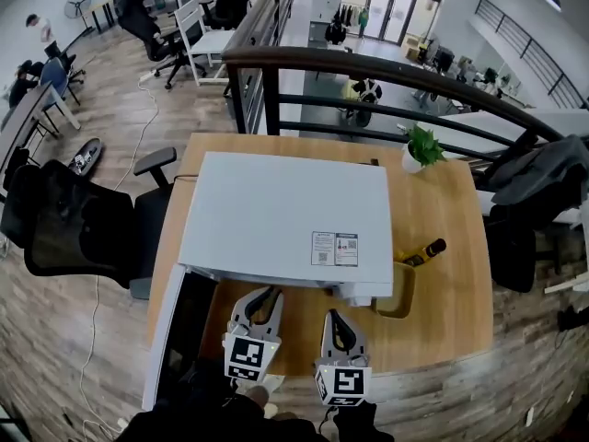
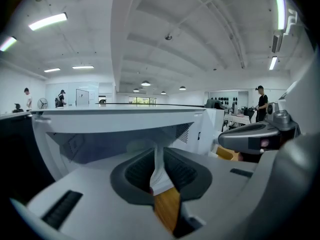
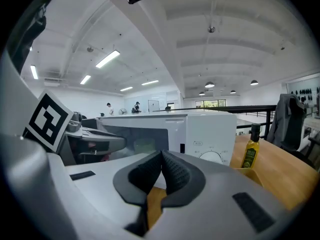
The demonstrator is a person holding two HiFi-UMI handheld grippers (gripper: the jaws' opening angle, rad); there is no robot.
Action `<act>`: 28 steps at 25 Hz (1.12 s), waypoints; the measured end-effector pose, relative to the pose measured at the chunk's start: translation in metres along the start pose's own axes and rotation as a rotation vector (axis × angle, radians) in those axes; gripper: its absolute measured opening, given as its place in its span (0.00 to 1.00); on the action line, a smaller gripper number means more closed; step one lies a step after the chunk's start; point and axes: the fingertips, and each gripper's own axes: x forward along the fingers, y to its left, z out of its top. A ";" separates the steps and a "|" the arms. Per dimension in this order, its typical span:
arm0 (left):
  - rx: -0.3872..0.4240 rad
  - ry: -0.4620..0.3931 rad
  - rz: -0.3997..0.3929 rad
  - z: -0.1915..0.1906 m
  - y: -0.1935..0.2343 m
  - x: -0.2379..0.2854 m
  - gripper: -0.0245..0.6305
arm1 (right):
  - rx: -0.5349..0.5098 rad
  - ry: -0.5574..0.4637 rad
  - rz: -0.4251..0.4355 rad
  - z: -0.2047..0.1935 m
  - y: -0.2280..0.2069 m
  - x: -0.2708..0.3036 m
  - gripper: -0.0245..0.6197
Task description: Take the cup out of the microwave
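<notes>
Likely light, stiff, slick: pale cup (image 3: 144,145) in open microwave (image 1: 285,219), best pinched at rim; left hand-held gripper (image 2: 157,151) and right hand-held gripper (image 3: 161,154) pressed together, empty.

Wooden table (image 1: 451,284), carrying: white microwave (image 1: 285,224) sitting at centre, door hanging open; oil bottle (image 1: 426,250) and yellow box (image 1: 397,295) sitting just right; potted plant (image 1: 421,148) standing at far edge.

— Where's the microwave (image 1: 285,219)?
— Mid-table (image 1: 442,274), its door (image 1: 179,339) swung out at the front left. The potted plant (image 1: 421,147) is behind its right corner, with the box (image 1: 398,293) and bottle (image 1: 425,251) just to its right.
— And around it?
— A chair (image 1: 92,228) is left of the table and a railing (image 1: 386,72) behind. The left gripper (image 1: 262,299) and right gripper (image 1: 333,320) are side by side before the microwave.
</notes>
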 end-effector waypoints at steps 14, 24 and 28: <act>-0.096 0.057 0.008 -0.026 0.027 0.058 0.49 | 0.020 0.050 0.010 -0.014 -0.009 0.020 0.06; -0.102 0.086 0.030 -0.036 0.044 0.090 0.49 | 0.023 0.067 0.005 -0.019 -0.024 0.041 0.06; -0.093 0.085 0.028 -0.036 0.046 0.097 0.49 | 0.019 0.073 0.009 -0.021 -0.025 0.046 0.06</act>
